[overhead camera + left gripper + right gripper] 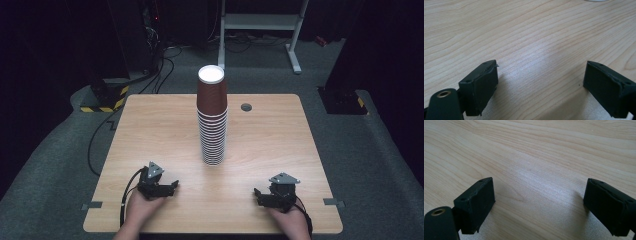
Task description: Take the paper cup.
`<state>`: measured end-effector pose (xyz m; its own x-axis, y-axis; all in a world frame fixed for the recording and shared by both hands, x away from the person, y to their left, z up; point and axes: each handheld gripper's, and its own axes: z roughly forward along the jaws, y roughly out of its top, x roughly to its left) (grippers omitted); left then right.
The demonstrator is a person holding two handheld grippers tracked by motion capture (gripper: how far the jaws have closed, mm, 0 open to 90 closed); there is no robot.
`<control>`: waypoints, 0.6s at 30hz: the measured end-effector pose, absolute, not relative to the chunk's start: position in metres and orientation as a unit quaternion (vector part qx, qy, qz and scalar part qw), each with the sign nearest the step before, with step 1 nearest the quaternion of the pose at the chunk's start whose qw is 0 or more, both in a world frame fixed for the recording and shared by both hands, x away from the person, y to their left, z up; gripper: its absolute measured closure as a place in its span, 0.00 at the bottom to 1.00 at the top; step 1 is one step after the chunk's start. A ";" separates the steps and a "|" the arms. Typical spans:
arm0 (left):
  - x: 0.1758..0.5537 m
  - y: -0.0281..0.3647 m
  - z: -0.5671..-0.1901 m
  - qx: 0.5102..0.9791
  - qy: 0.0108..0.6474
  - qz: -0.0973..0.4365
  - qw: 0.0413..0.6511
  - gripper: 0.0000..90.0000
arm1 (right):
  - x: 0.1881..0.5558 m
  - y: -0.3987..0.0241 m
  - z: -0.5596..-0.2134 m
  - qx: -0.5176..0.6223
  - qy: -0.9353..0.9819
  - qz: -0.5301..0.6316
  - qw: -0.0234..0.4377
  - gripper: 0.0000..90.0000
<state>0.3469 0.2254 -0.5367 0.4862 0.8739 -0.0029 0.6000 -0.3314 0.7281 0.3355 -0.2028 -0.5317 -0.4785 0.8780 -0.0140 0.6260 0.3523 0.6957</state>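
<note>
The desk (150, 125) was a pale wood-grain slab, bare but for a tall stack of brown paper cups (212, 122) standing upside down at its middle, toward the far side, with the white base of the topmost cup facing up. A small grey grommet (246, 107) sat just right of the stack, farther back. At the near edge, the left hand-held gripper (167, 189) rested low over the wood, jaws spread wide with nothing between them; the right hand-held gripper (261, 196) sat likewise at the near right, jaws wide apart and empty. Both were well apart from the cups.

The stack looked the likeliest thing to go wrong: it was tall and narrow, so a sideways nudge from either jaw might topple it. Pinching a nested cup too hard could crush its thin wall, and cups wedged together might lift as a clump.
</note>
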 end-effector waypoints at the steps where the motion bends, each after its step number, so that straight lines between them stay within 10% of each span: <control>1: 0.347 0.226 -0.537 0.791 0.466 0.200 0.343 0.14 | 0.336 -0.203 -0.532 0.471 0.798 0.319 0.197 0.11; 18: 0.345 0.227 -0.535 0.804 0.449 0.190 0.340 0.14 | 0.337 -0.203 -0.532 0.469 0.800 0.320 0.197 0.11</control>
<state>0.3450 0.2270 -0.5349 0.5241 0.8517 -0.0002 0.5933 -0.3650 0.7174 0.3366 -0.2026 -0.5318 -0.4832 0.8754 -0.0155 0.6237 0.3566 0.6956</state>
